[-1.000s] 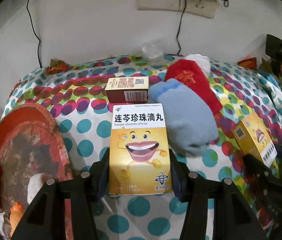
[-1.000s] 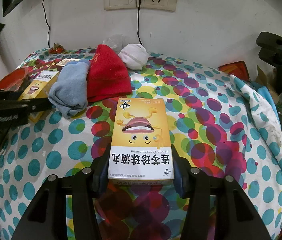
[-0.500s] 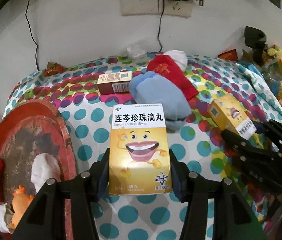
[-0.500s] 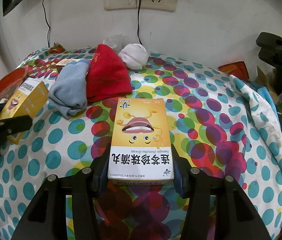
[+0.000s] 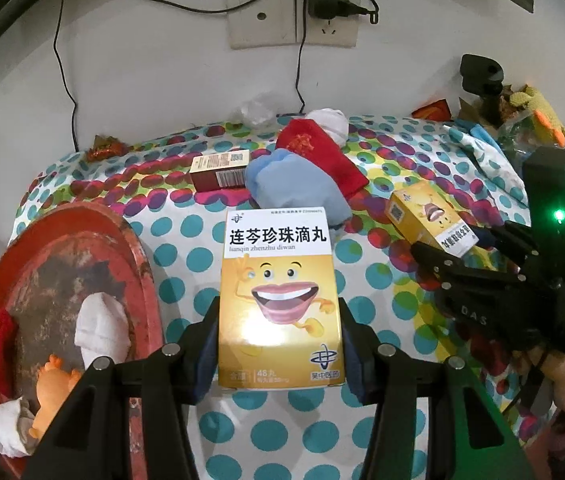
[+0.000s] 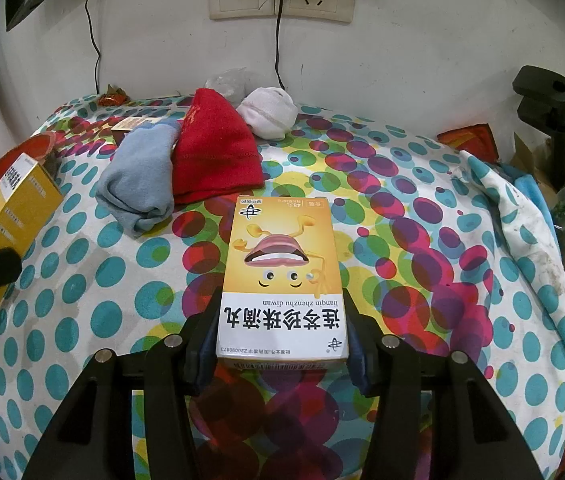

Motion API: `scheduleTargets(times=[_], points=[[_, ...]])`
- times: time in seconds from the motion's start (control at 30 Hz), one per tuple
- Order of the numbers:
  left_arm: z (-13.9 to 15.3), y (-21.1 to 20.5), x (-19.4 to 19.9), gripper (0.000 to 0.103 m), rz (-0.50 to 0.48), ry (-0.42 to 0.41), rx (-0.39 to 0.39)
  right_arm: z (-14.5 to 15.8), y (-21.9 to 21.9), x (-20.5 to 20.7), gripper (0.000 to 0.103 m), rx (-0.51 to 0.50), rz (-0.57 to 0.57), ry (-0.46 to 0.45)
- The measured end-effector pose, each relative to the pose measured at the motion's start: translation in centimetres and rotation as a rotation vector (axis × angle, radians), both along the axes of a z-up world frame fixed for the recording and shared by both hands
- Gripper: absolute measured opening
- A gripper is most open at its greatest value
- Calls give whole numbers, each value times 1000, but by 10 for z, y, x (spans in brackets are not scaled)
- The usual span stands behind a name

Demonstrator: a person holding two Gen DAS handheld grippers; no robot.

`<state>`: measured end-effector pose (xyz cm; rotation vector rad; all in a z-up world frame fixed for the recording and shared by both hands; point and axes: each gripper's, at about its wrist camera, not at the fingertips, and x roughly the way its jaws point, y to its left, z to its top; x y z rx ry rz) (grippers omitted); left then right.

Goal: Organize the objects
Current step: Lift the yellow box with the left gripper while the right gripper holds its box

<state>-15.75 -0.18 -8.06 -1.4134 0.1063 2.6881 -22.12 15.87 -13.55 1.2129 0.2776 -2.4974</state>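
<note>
Each gripper holds a yellow medicine box with a cartoon mouth. My left gripper (image 5: 278, 340) is shut on one yellow box (image 5: 278, 296), held above the dotted tablecloth (image 5: 186, 256) beside the red tray. My right gripper (image 6: 280, 336) is shut on the other yellow box (image 6: 280, 276), face up with its print upside down. In the left wrist view the right gripper (image 5: 454, 248) and its box (image 5: 426, 216) show at the right. In the right wrist view the left-held box (image 6: 10, 208) shows at the left edge.
A round red tray (image 5: 70, 256) at the left holds a white sock (image 5: 100, 332), a red cloth and an orange toy (image 5: 52, 384). A blue sock (image 6: 138, 184), a red sock (image 6: 214, 156), a white sock (image 6: 270, 114) and a brown box (image 5: 220, 170) lie at the back. Clutter crowds the right edge.
My left gripper has drawn back and risen with its box, so more of the tray and the right gripper show. The right gripper and its box have stayed put.
</note>
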Motion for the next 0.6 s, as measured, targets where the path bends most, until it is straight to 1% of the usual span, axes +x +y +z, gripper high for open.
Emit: scheduleTargets(times=[0.07, 0.2, 0.37, 0.47, 0.6], points=[[1, 0, 4, 52, 5, 6, -6, 0, 0, 0, 49, 0, 0, 0], [6, -3, 10, 52, 2, 10, 11, 0, 0, 0, 49, 0, 0, 0], [12, -8, 16, 52, -1, 17, -19, 0, 0, 0, 49, 0, 0, 0], [13, -14, 19, 52, 3, 9, -12, 0, 0, 0, 49, 0, 0, 0], [18, -24, 22, 52, 18, 16, -25, 0, 0, 0, 49, -1, 0, -1]])
